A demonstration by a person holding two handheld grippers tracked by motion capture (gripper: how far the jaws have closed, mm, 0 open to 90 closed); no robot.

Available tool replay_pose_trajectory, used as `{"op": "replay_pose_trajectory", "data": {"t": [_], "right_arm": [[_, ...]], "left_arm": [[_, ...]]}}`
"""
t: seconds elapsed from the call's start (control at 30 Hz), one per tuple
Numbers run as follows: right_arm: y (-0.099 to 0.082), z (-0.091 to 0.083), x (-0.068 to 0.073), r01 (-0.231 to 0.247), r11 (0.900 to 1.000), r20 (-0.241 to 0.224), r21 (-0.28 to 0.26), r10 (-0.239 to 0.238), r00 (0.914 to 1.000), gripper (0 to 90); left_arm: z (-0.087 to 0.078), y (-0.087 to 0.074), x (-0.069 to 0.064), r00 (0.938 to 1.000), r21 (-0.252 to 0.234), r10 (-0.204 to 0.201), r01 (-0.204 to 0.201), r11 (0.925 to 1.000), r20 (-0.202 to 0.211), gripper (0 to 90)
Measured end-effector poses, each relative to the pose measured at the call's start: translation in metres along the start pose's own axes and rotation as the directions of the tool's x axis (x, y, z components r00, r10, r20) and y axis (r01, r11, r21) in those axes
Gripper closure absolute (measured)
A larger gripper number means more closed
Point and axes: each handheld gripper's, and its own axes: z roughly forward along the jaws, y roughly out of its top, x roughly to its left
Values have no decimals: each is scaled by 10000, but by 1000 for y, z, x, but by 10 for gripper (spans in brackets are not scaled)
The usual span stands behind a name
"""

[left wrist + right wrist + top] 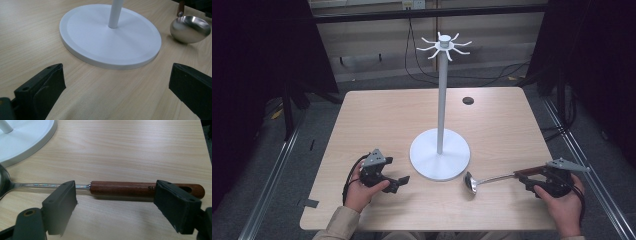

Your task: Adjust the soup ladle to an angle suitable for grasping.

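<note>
High view: we see ladle (482, 180) at stand base's (440, 153) four o'clock.
Right gripper (115, 205): jaws apart, wooden handle (125, 188) just beyond them, unclamped.
Left gripper (116, 87): jaws apart, nothing between.

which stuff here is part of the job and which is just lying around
In the job:
- ladle, lying on the table, wooden handle next to the open right claw
- white hook stand, beside the ladle bowl
- left claw, open, resting near the stand base

Lying about:
- dark round cap at the table's far side
- cables on the floor behind
</note>
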Motion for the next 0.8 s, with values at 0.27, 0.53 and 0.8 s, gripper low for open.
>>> {"op": "replay_pose_trajectory", "data": {"t": [0.27, 0.53, 0.8], "right_arm": [[-1, -2, 0, 145, 9999, 38, 13, -145, 9999, 206], [-1, -4, 3, 470, 9987, -87, 176, -468, 9989, 566], [-4, -3, 1, 650, 9960, 271, 619, -668, 9974, 859]], "left_arm": [[1, 0, 0, 10000, -8, 64, -64, 10000, 41, 2], [-1, 0, 0, 9999, 50, 85, -85, 10000, -112, 2], [0, 0, 0, 9999, -1, 121, -121, 9999, -73, 2]]}}
